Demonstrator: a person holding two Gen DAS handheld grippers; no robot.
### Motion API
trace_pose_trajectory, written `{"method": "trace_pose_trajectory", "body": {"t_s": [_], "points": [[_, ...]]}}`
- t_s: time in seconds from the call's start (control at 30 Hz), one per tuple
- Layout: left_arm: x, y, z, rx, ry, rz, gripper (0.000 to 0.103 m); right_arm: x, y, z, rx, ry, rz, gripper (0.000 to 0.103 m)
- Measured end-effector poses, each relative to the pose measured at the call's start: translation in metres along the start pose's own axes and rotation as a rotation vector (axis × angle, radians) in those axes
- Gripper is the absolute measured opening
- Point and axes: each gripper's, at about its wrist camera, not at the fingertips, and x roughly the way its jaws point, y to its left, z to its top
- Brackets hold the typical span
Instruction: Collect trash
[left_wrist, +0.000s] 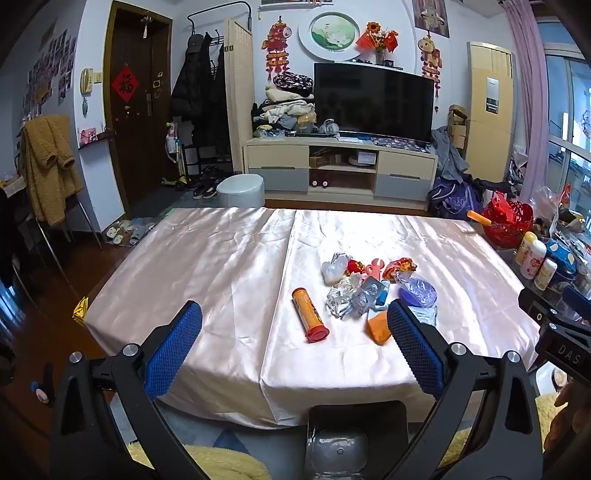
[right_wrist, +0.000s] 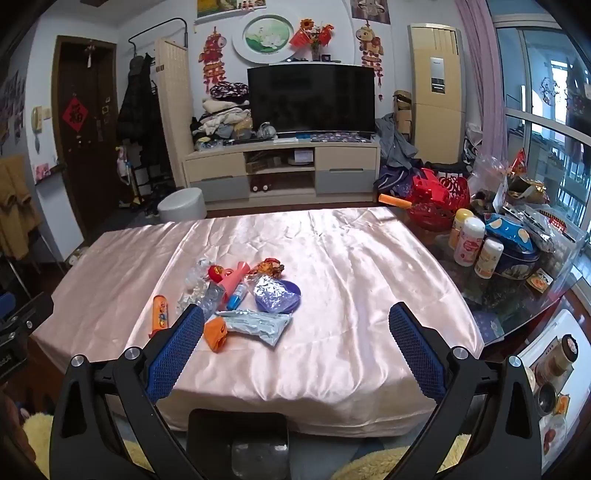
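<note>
Left wrist view is showing the left gripper (left_wrist: 294, 332) hanging off the near edge of the table (left_wrist: 207, 258), tongs standing wide apart with nothing between them. Right gripper (right_wrist: 296, 332) is doing the same in its own view, spread wide and empty, just near of the trash pile (right_wrist: 240, 291).

The pile is sitting on the pink cloth, a bit right of middle from the left cam, left of middle from the right cam. Nothing is being touched yet, so I'd say collecting hasn't started.

Handling guesses: the orange tube (left_wrist: 309, 313) is looking stiff and round, so probably rolling if nudged. Its long axis is running near-to-far, red cap pointing toward the near edge, lying apart on the left of the pile. I'd be pinching it across the middle of the body, not the cap.

The foil pouch (right_wrist: 255, 325) is lying flat with its long axis running left-right, one end touching the orange wrapper (right_wrist: 216, 334). Both are looking light, soft and slick on satin, so grab an edge or a crumpled ridge.

The crinkled clear plastic (left_wrist: 343, 301) is going to squash, easy to pinch anywhere. The purple lid (right_wrist: 286, 295) is flat and thin with foil lying on it, probably trickiest, so take it by the rim. The pink tube (right_wrist: 236, 277) is pointing far-right, and seems stiff.
</note>
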Motion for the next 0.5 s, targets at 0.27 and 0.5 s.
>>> {"method": "trace_pose_trajectory", "body": {"t_s": [0.27,0.5], "points": [[-0.002,-0.009,0.002,0.005,-0.005,0.003,0.095,-0.004,-0.004,0.002,0.026,0.0,-0.013,0.1],[0.0,-0.012,0.002,0.003,-0.008,-0.003,0.095,-0.012,-0.009,0.001,0.026,-0.021,0.0,0.1]]}}
